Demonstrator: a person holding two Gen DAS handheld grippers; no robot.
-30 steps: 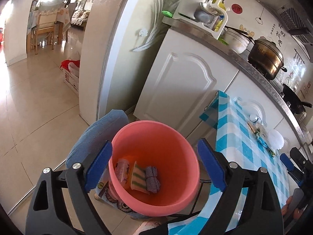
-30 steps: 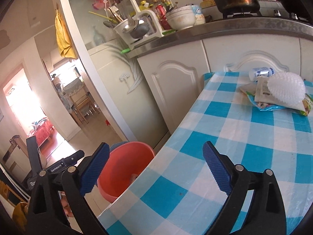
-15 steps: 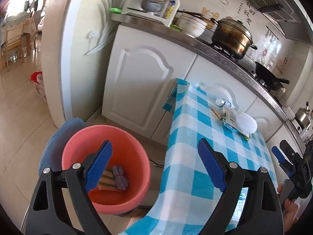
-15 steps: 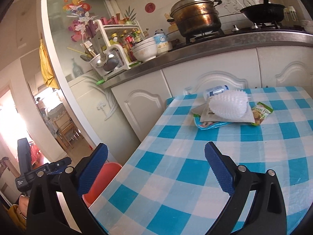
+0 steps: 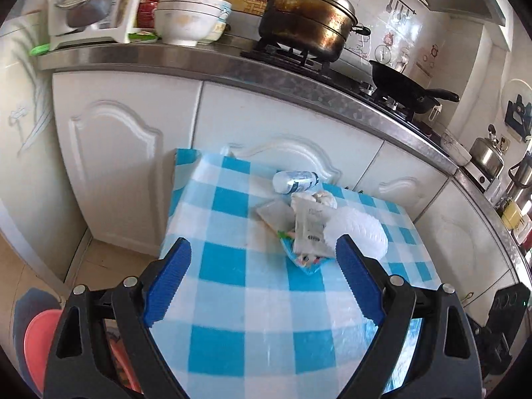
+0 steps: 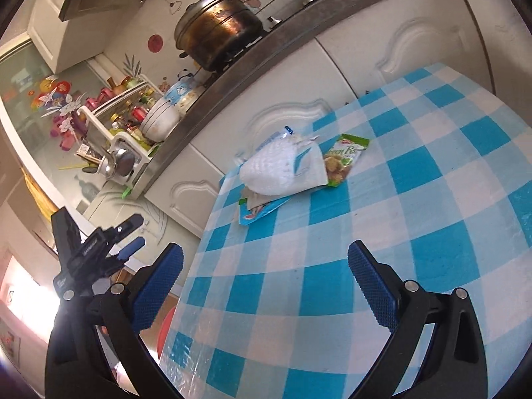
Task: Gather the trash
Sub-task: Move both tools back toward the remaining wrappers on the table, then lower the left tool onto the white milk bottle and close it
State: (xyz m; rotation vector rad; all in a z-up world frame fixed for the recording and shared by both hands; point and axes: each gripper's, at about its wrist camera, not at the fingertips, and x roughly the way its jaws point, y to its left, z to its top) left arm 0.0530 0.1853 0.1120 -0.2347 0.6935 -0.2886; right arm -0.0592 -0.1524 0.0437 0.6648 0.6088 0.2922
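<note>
In a small kitchen, two hand-held tongs face a heap of rubbish on a table (image 5: 252,302) spread with a blue-and-white checked cloth. The left tongs (image 5: 262,282) hang over the near part of the table with the blue pads spread wide and nothing between them. The heap lies straight ahead and a little to their right side, near the far edge by the white cupboards. Closest to the pads is a blue snack wrapper (image 5: 307,261), its corner pointing back toward them. On it rests a crumpled white packet (image 5: 307,226), its long side running away from the tongs, with a white foam net (image 5: 357,232) just beside it and touching the inner side of the right pad's line of sight. Behind, a small plastic bottle (image 5: 294,181) lies on its side, its length crosswise to the reach.

The right tongs (image 6: 264,286) are likewise wide open and empty, low over the table's near corner. From there the heap sits ahead and slightly left, and a green pea packet (image 6: 344,159) shows at its far side. Both tongs stand well apart from the rubbish; the left pair looks the nearer and squarer to it, so a straight reach onto the wrapper seems the likely next step. The red bucket (image 5: 41,345), where the rubbish belongs, stands on the floor below and left of the left tongs.
</note>
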